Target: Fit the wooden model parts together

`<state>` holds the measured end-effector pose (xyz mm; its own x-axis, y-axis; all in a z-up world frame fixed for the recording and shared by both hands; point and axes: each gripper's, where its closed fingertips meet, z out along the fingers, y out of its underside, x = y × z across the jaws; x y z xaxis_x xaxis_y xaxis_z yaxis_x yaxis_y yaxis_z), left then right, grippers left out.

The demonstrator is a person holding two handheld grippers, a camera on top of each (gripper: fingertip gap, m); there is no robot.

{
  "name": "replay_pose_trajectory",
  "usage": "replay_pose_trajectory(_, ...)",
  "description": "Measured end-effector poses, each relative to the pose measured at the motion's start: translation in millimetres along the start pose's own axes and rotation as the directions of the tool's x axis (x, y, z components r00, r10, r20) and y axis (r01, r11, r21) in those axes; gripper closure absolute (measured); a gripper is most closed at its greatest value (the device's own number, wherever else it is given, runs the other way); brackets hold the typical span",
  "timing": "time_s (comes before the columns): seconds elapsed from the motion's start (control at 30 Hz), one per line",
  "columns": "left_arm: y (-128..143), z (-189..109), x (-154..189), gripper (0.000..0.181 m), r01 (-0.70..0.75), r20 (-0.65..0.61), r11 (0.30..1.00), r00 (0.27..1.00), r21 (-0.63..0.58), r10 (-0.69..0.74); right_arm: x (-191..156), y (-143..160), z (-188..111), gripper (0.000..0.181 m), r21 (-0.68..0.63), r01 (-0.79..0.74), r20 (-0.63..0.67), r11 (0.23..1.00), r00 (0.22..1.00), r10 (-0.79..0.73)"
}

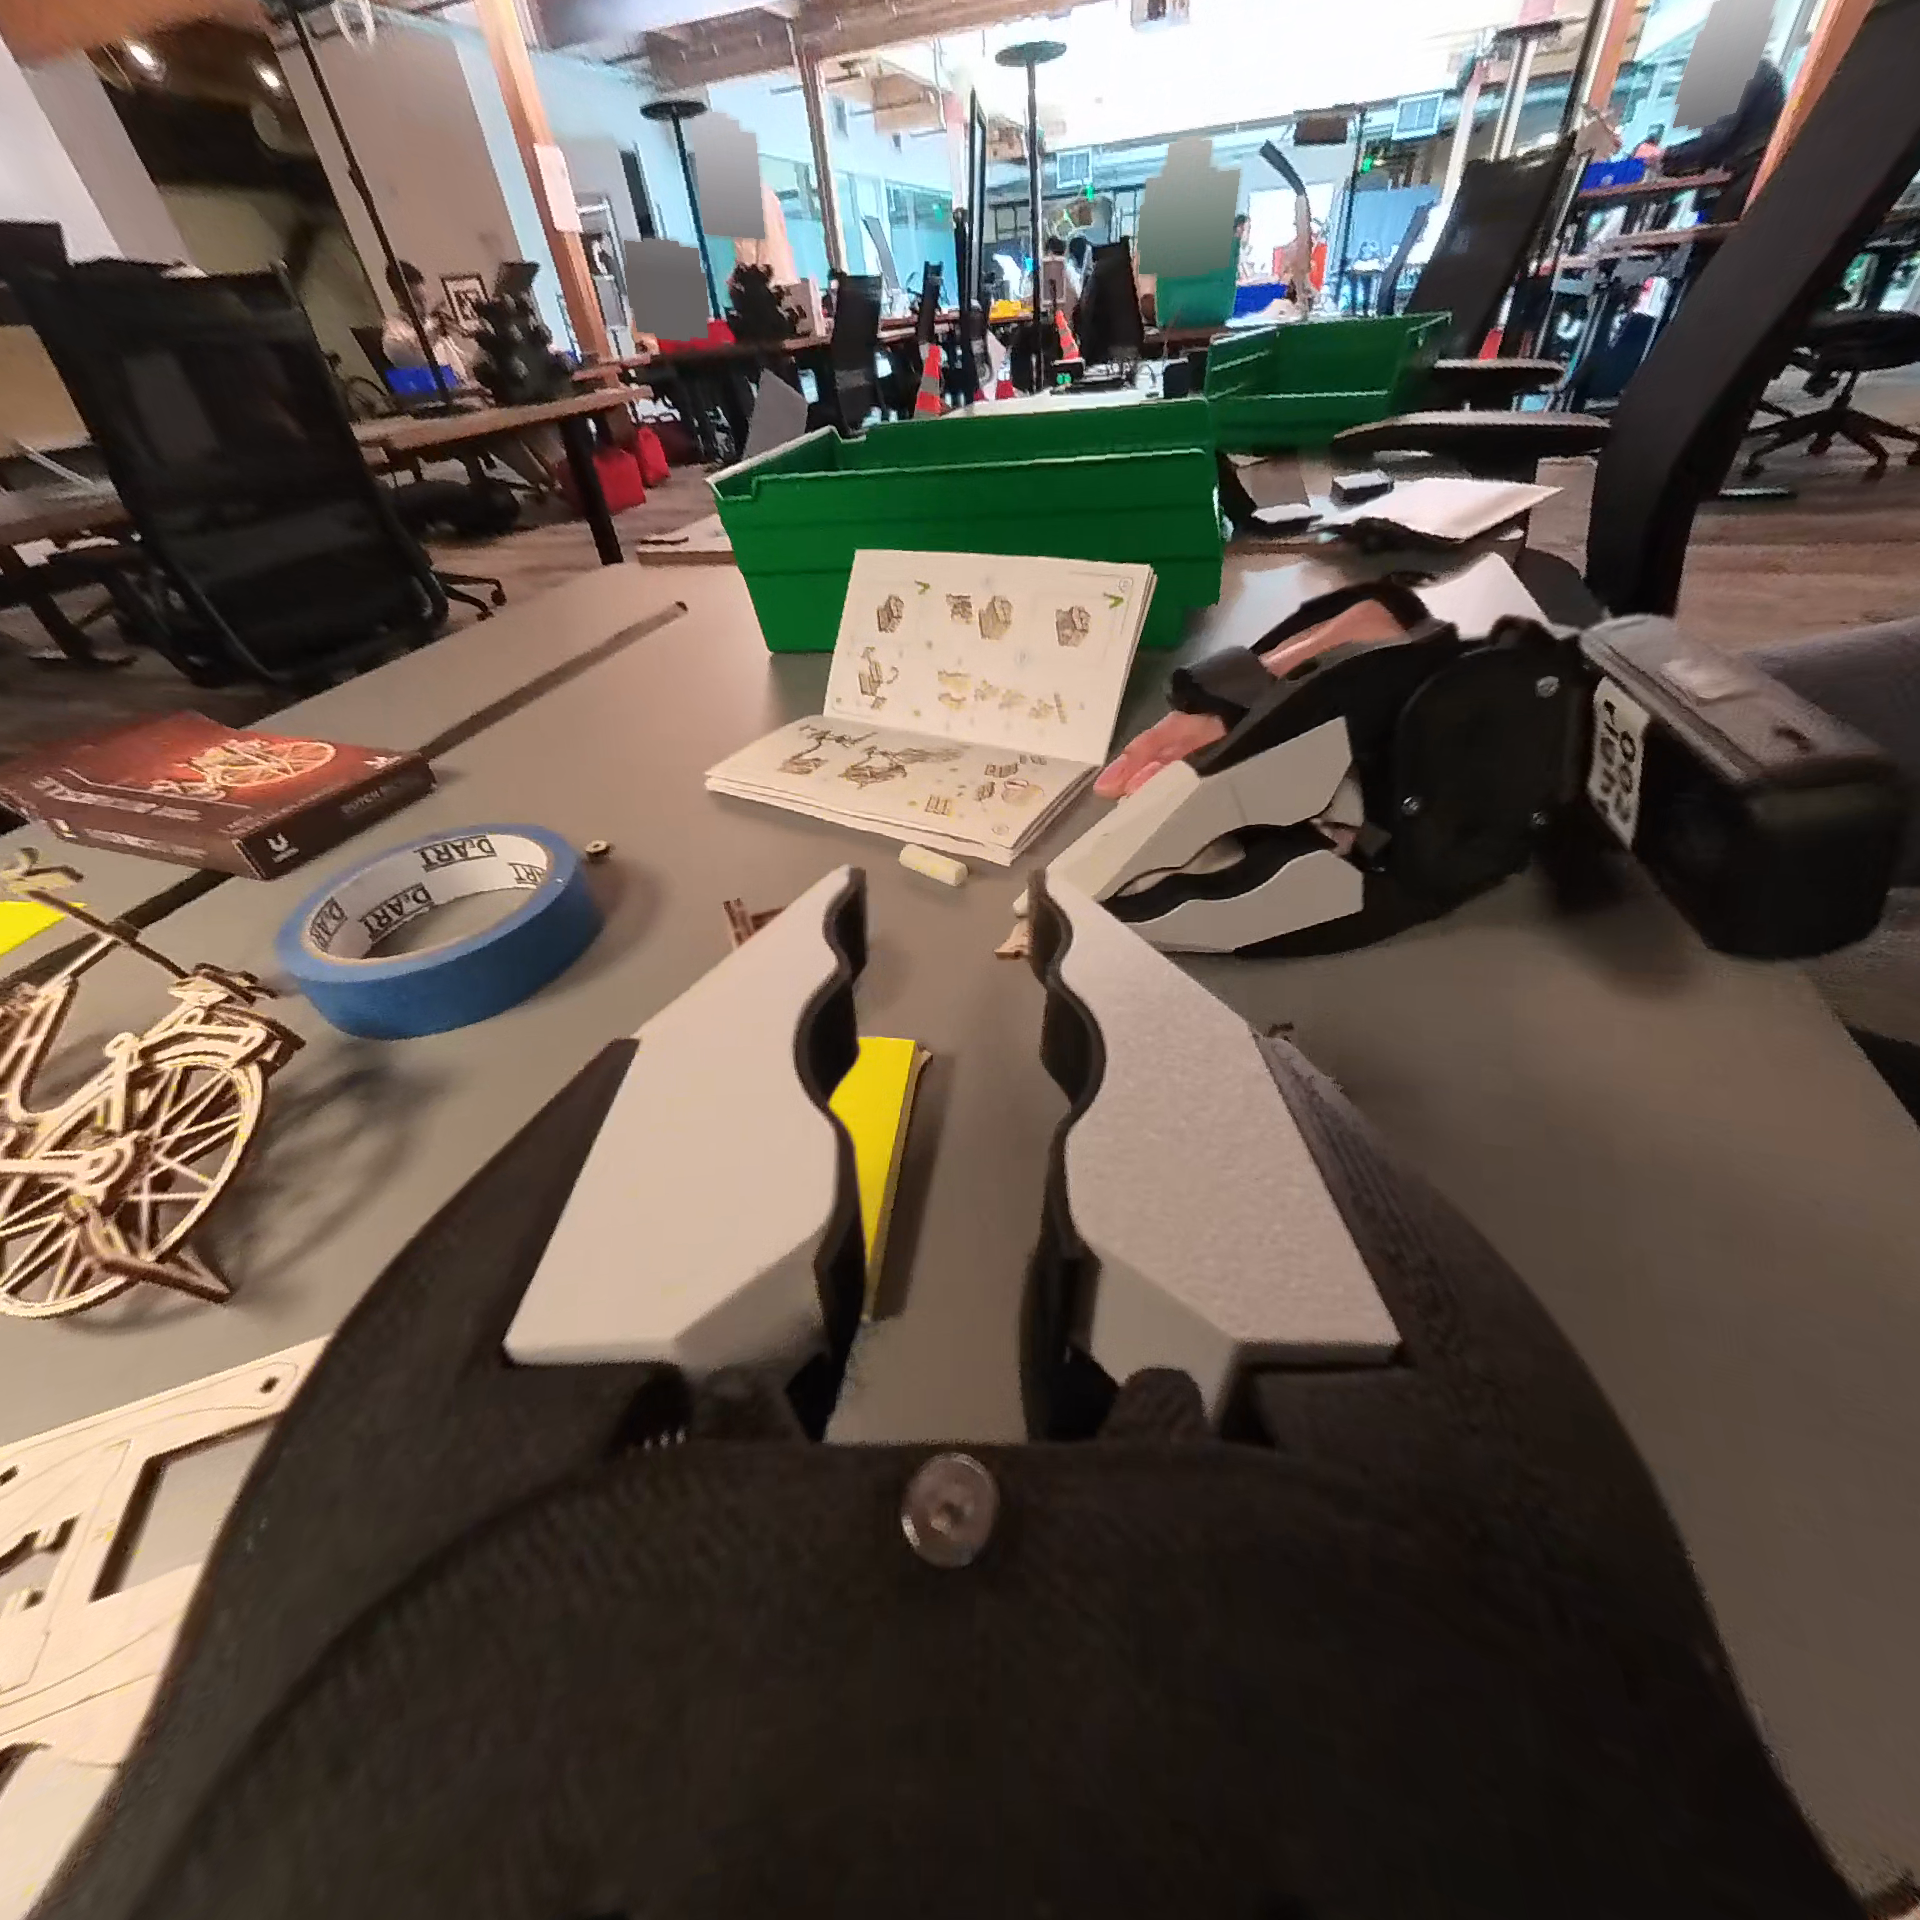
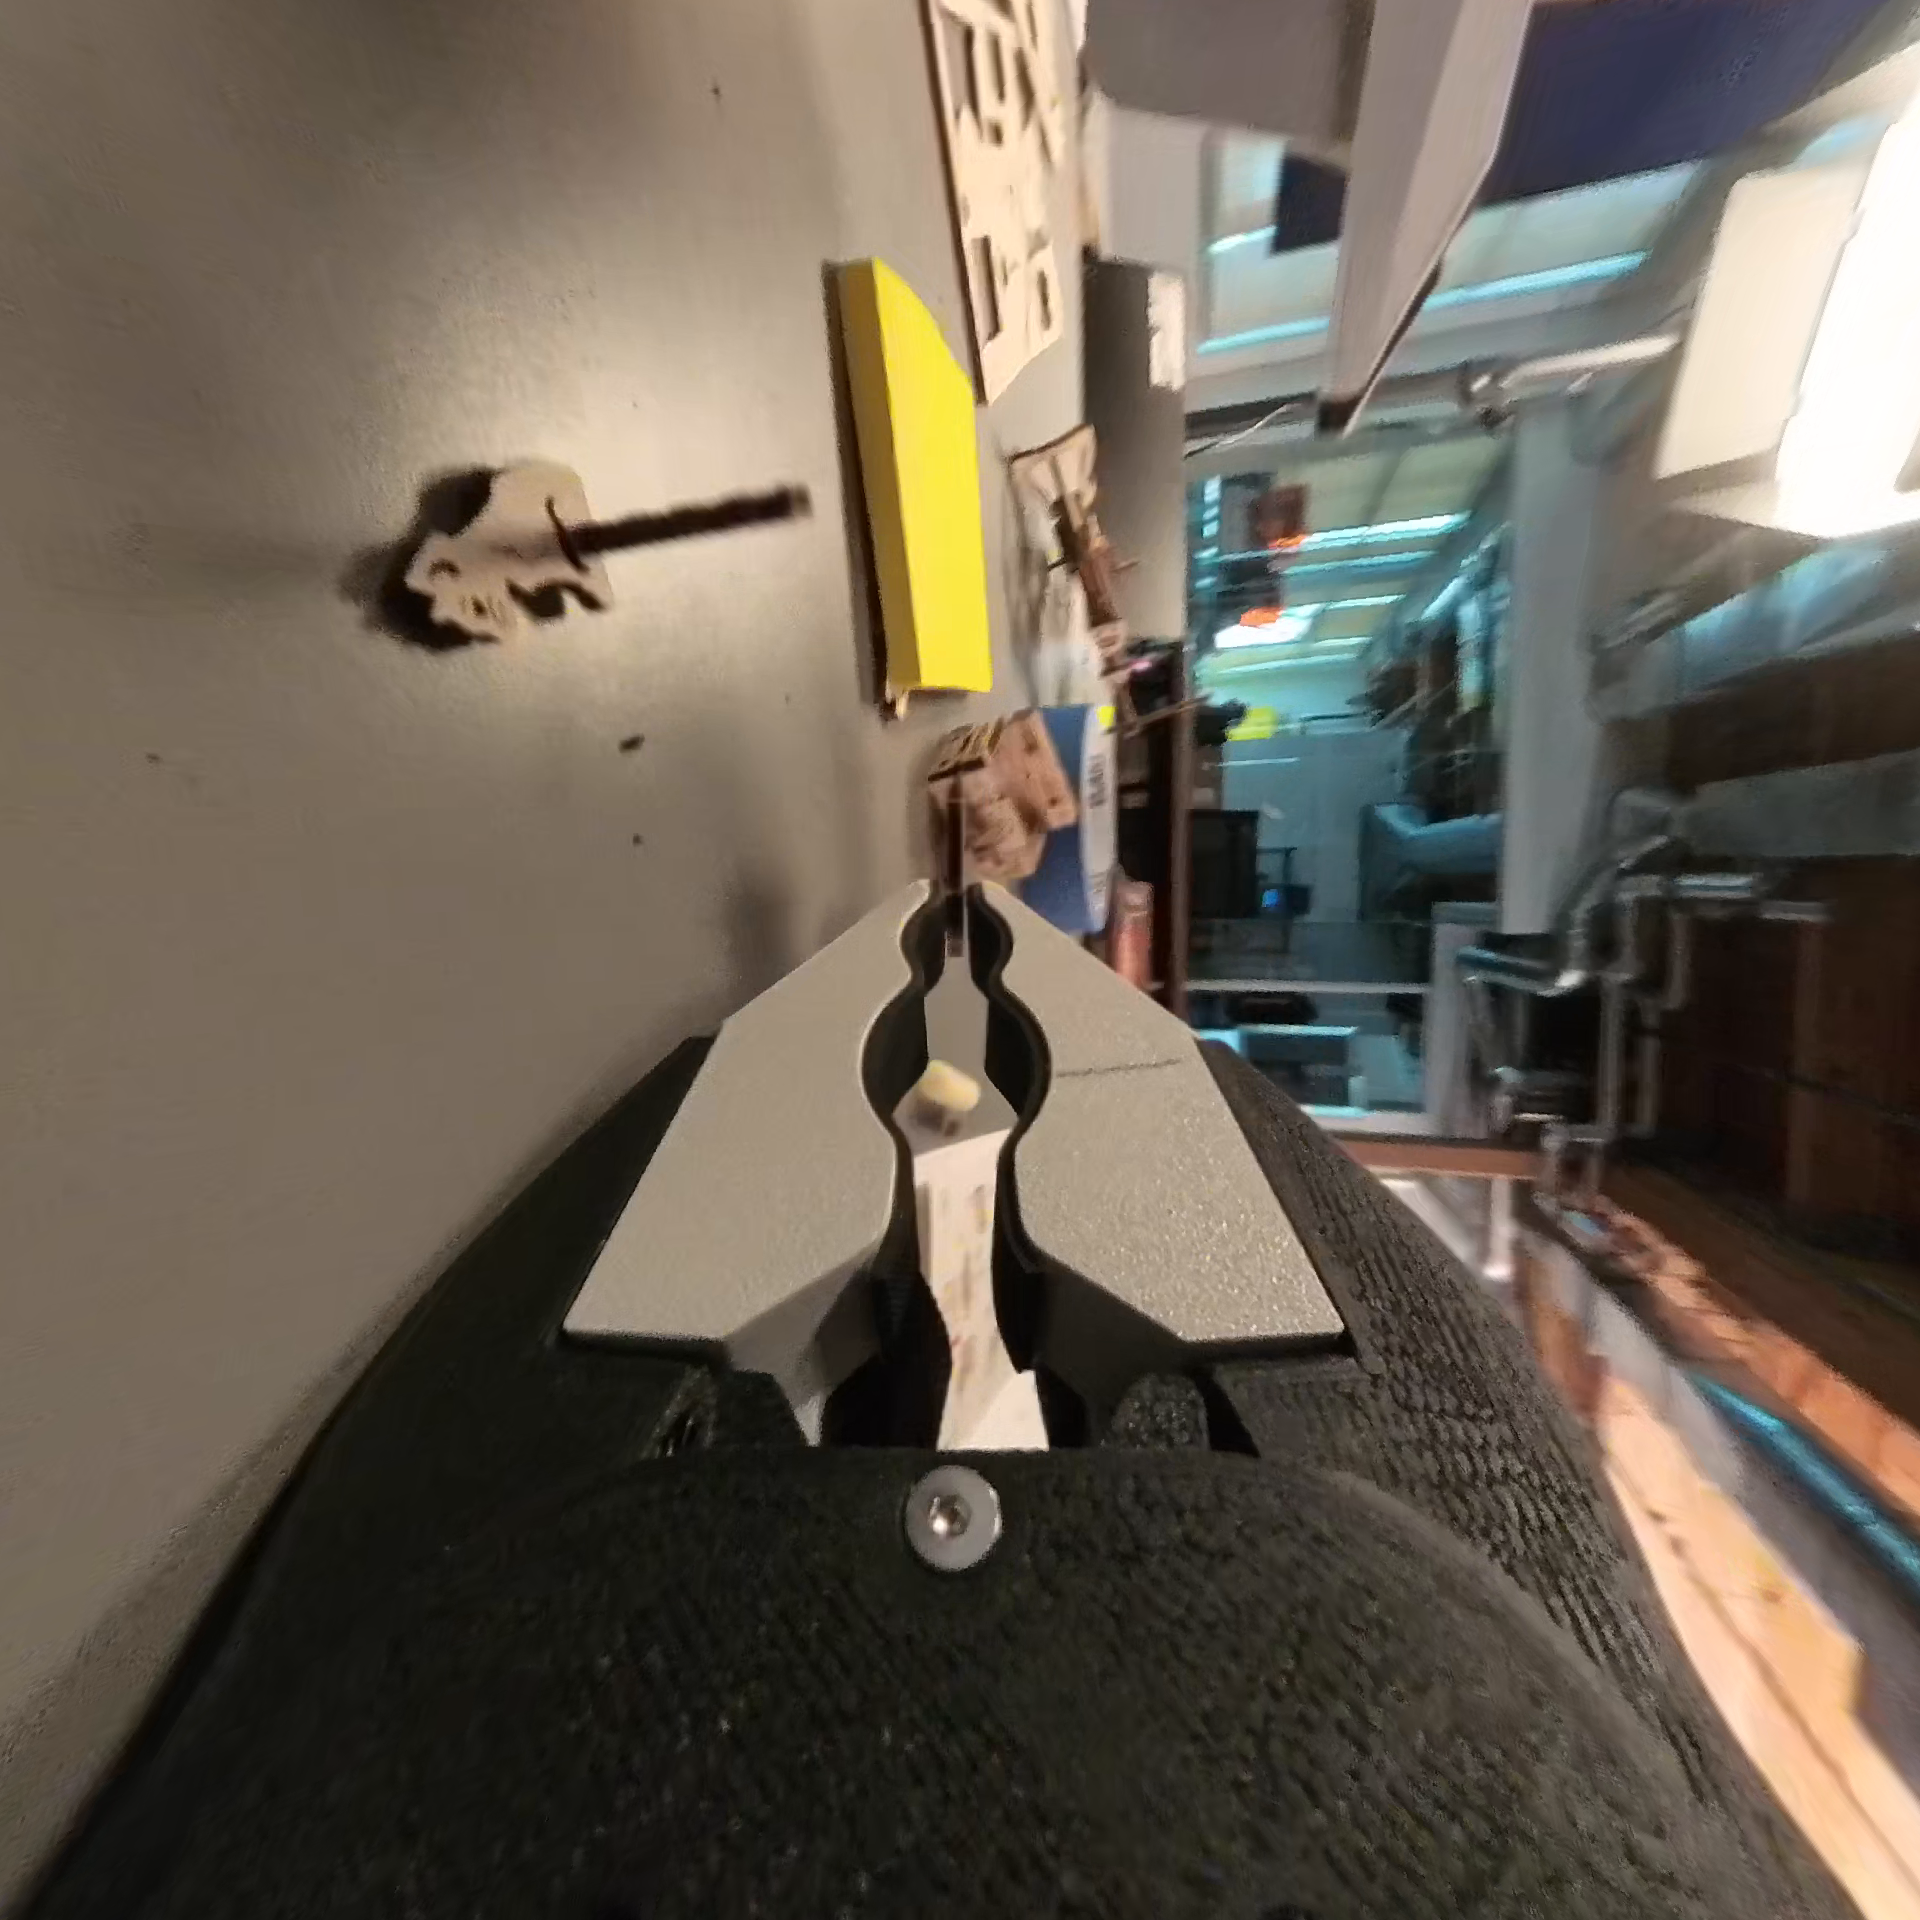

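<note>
At the centre of the right wrist view the right gripper [image 2: 954, 914] pinches a thin wooden piece [image 2: 951, 831] at its tips, probably for joining, while the left gripper [image 1: 945, 914] waits open and empty.

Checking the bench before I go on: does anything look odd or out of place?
Nothing looks damaged or spilled. Only loose bits: a small pale cylinder lies alone by the booklet, and a wooden part sits apart on the table.

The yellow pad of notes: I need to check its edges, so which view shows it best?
The right wrist view: the yellow pad lies unobstructed on the grey table, face and side edge visible. In the left wrist view the left gripper hides most of it, leaving a strip.
</note>
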<state>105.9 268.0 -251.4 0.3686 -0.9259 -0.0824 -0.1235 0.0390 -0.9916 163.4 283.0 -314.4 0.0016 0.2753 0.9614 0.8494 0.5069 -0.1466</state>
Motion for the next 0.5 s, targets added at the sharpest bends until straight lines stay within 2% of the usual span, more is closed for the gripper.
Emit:
replay_pose_trajectory(0.1,-2,-2,-1,0.150,-0.008,0.011,1.000,1.000,0.019,0.008,-8,11,-4,0.167,-0.052,-0.164,0.126,0.985,0.978,0.169)
replay_pose_trajectory(0.2,-6,-5,-7,0.148,-0.003,0.039,0.999,0.999,0.046,0.001,-15,12,-10,0.166,-0.090,-0.353,0.257,0.931,0.895,0.364)
replay_pose_trajectory(0.23,-7,-6,-9,0.148,0.006,0.045,0.998,0.999,0.056,-0.008,-14,14,-12,0.159,-0.117,-0.412,0.292,0.904,0.855,0.428)
replay_pose_trajectory(0.3,-10,-9,-16,0.147,0.029,0.064,0.996,0.997,0.083,-0.035,-10,17,-17,0.134,-0.201,-0.564,0.349,0.801,0.723,0.597)
replay_pose_trajectory(0.37,-13,-12,-24,0.147,0.057,0.087,0.992,0.994,0.112,-0.067,-1,14,-16,0.124,-0.270,-0.715,0.365,0.645,0.544,0.755)
replay_pose_trajectory(0.4,-14,-14,-28,0.146,0.072,0.097,0.989,0.992,0.128,-0.085,7,11,-10,0.124,-0.266,-0.772,0.344,0.577,0.483,0.805)
replay_pose_trajectory(0.43,-15,-16,-32,0.146,0.091,0.104,0.986,0.989,0.143,-0.106,14,7,0,0.126,-0.256,-0.814,0.313,0.522,0.441,0.841)
replay_pose_trajectory(0.5,-16,-20,-41,0.146,0.135,0.114,0.976,0.981,0.168,-0.155,16,3,22,0.124,-0.272,-0.823,0.280,0.499,0.428,0.859)
